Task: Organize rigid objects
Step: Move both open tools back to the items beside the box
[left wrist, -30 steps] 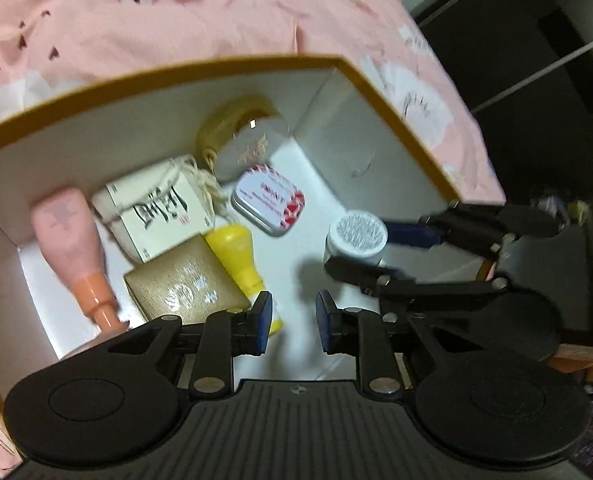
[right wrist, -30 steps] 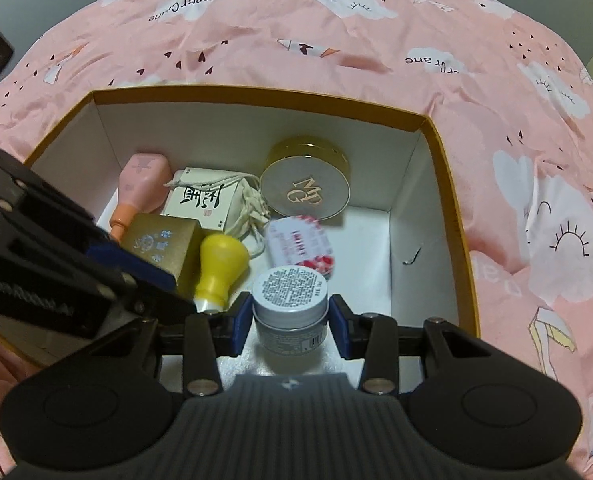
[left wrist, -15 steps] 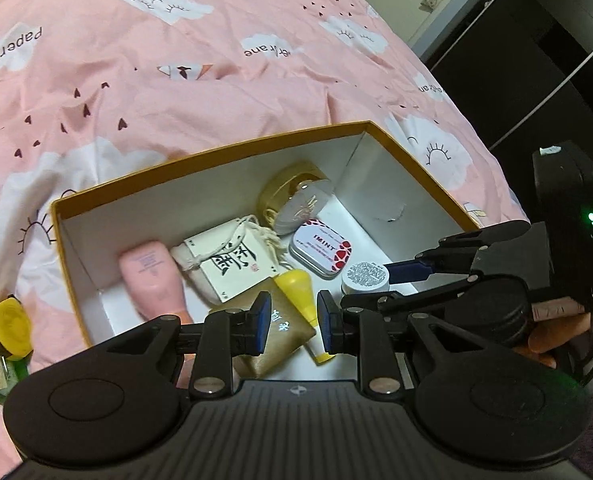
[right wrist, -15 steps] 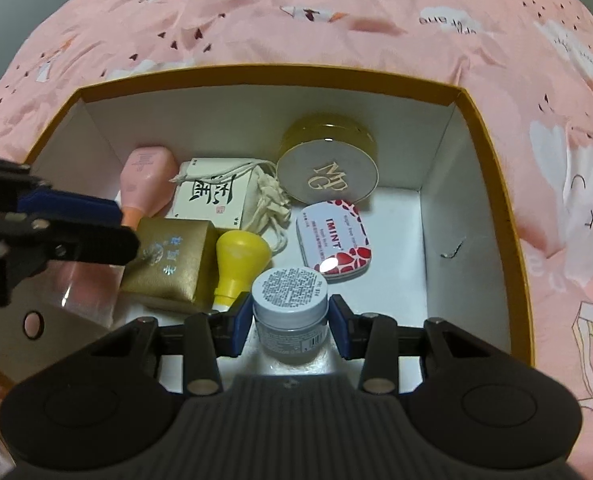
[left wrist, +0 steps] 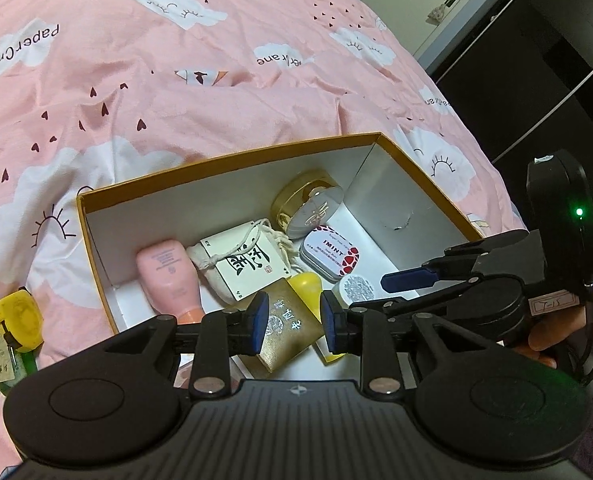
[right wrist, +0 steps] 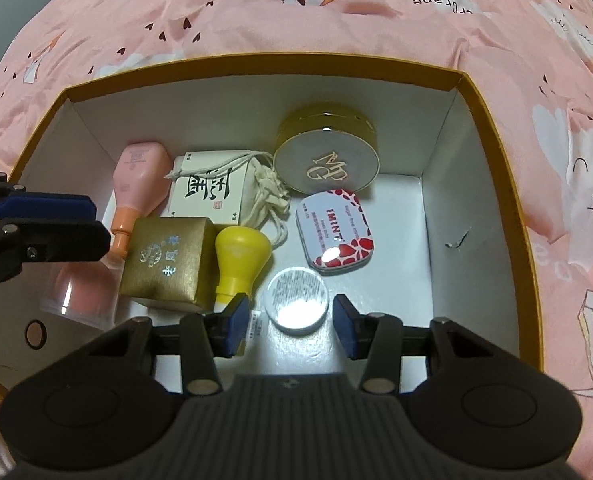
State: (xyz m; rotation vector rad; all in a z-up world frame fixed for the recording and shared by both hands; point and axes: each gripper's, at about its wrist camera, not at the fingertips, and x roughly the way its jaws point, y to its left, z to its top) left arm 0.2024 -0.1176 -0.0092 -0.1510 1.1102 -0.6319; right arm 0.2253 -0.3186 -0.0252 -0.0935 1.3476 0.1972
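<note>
Near the front edge of the box floor, a small white-lidded jar (right wrist: 297, 301) stands upright between the spread fingers of the right gripper (right wrist: 292, 320), which is not seen touching it; the jar appears released. To finish this step well, the right gripper is best drawn straight up and back with its fingers kept wide, so that neither pad clips the lid and tips the jar against the yellow bulb-shaped bottle (right wrist: 240, 258) just beside it. The left gripper (left wrist: 292, 322) is held above the box's near left side, its fingers parted a little and nothing gripped. The orange-rimmed cardboard box (right wrist: 496, 128) rests on a pink printed bedspread (right wrist: 256, 12). Along its back wall lie a pink tube (right wrist: 138, 180), a white drawstring pouch (right wrist: 216, 188) and a round gold compact (right wrist: 328, 156); nearer the front are a gold gift box (right wrist: 168, 260) and a red-and-white mint tin (right wrist: 336, 232). The right front corner is bare. Outside the box's left side, a yellow item (left wrist: 16, 316) lies on the bedspread.
</note>
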